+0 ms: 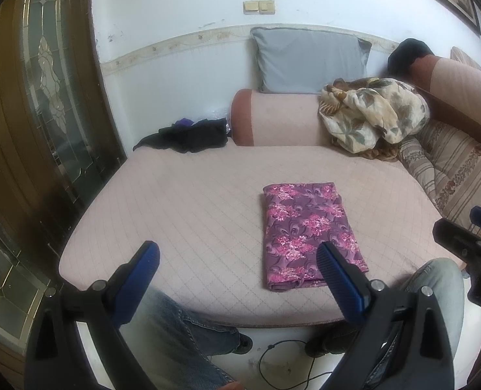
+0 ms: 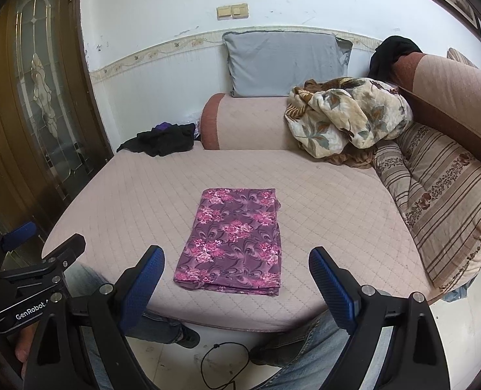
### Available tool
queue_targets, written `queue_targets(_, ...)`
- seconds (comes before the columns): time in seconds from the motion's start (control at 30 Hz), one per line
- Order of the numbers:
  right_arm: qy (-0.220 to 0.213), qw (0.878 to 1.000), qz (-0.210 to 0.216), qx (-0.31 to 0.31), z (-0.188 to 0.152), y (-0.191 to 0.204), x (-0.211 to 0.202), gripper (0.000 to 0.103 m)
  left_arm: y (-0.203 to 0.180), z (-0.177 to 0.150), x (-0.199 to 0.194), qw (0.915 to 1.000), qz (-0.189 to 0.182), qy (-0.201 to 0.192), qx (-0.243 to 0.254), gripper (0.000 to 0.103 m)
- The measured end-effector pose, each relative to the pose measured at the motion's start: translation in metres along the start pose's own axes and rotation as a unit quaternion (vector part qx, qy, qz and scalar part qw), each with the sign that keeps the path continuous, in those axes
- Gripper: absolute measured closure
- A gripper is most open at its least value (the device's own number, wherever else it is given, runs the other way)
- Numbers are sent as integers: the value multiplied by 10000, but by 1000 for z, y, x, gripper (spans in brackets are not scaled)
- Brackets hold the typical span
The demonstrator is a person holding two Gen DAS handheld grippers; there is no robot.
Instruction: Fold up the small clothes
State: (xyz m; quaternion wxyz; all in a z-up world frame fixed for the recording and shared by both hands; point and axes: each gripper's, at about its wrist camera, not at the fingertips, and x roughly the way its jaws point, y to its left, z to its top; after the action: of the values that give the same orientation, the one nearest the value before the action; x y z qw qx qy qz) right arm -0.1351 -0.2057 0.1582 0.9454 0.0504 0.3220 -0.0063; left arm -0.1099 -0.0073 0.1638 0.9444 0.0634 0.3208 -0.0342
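A purple cloth with pink flowers (image 1: 308, 234) lies folded into a flat rectangle on the pink quilted mattress (image 1: 191, 201). It also shows in the right wrist view (image 2: 235, 240). My left gripper (image 1: 237, 260) is open and empty, held back above the mattress's front edge, left of the cloth's near end. My right gripper (image 2: 235, 263) is open and empty, held just short of the cloth's near edge. Each gripper shows at the side of the other's view.
A dark heap of clothes (image 1: 188, 135) lies at the back left of the mattress. A floral blanket (image 1: 373, 113), a bolster (image 1: 276, 117), a grey pillow (image 1: 311, 61) and a striped cushion (image 2: 441, 208) line the back and right. A wooden door (image 1: 29, 97) stands left. The person's knees and a cable are below.
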Motion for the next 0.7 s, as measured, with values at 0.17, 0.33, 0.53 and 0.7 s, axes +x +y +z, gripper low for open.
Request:
queue_targets(0.17,-2,10000,-13,0,0,-2,1,10,0,0,1,10000,-24,0,24,6)
queue_targets(0.33,9,10000,-26,-6,0,-6,3,10,-1,0,1,10000,-15,0,17,6)
queue_targets(0.53,20,10000,-38,-5,-1,-4,3,10,0,0,1,10000,-22,-2,21,6)
queue_targets(0.7,69,10000,-20,-38,0,-11,8,10,0,-1,2,10000,-23,12,25,6)
